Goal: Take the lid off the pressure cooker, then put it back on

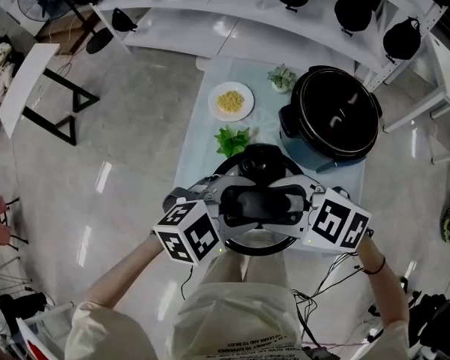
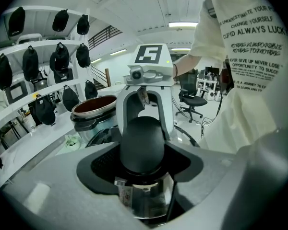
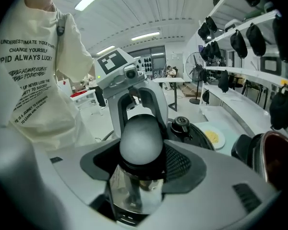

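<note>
At lower centre of the head view, the lid [image 1: 261,156] is off the open pressure cooker pot [image 1: 336,115], which stands well apart from it at the upper right on the bench [image 1: 204,130]. The left gripper [image 1: 223,201] and right gripper [image 1: 304,198] face each other across the black lid handle [image 1: 259,201]. In each gripper view the fingers [image 2: 53,186] stand wide yet close against one rounded end of that handle, so both appear to bear the lid. Whether its rim rests on the bench cannot be told. Judged from this, removal is done and replacement is to come. For that, the lid should travel level with both hands moving as one and with equal squeeze, since the rounded handle ends could slip. It should be centred over the pot before lowering and set down squarely, with the steam valve [image 3: 181,124] clear. The plate of yellow food [image 1: 231,101] lies beside the likely path. Legible writing is limited to the shirt print: "CHANGE YOURSELF", "ALWAYS LUCKY", "NEVER GIVE UP NEVER LOSE". A small sticker [image 2: 124,194] under the handle is unreadable, and no brand shows.
</note>
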Demonstrator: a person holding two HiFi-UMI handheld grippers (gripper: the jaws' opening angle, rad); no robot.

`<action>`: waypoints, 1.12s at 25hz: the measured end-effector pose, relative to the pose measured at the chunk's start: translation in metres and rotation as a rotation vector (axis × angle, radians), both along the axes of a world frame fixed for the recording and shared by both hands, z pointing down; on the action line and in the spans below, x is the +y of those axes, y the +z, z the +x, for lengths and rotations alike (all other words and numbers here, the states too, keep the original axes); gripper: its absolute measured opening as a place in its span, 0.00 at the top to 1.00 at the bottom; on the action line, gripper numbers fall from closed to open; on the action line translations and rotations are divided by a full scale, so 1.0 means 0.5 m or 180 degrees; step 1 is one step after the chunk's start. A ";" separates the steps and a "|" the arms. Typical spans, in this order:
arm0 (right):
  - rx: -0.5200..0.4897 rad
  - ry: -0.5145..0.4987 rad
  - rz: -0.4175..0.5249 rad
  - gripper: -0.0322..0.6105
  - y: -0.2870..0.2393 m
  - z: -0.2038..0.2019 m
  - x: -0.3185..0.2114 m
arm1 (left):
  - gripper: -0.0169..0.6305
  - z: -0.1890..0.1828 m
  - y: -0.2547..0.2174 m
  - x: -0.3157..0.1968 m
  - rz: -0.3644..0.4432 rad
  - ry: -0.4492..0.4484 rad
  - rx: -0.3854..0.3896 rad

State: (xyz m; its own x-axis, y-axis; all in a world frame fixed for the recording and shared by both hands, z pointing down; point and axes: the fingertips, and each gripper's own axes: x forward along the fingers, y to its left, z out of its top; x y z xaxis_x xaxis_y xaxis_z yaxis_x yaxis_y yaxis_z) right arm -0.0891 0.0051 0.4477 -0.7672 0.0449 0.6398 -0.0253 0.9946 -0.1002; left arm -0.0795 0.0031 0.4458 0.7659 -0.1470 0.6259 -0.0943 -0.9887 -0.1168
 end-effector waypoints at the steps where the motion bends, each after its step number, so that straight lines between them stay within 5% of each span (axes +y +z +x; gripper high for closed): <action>1: 0.0020 0.0005 -0.0004 0.52 0.011 0.000 0.000 | 0.53 0.000 0.010 0.000 -0.0004 0.0003 -0.0015; 28: 0.0375 -0.0116 -0.0113 0.52 0.238 0.012 -0.022 | 0.53 0.006 0.243 -0.023 -0.0223 -0.0162 -0.0390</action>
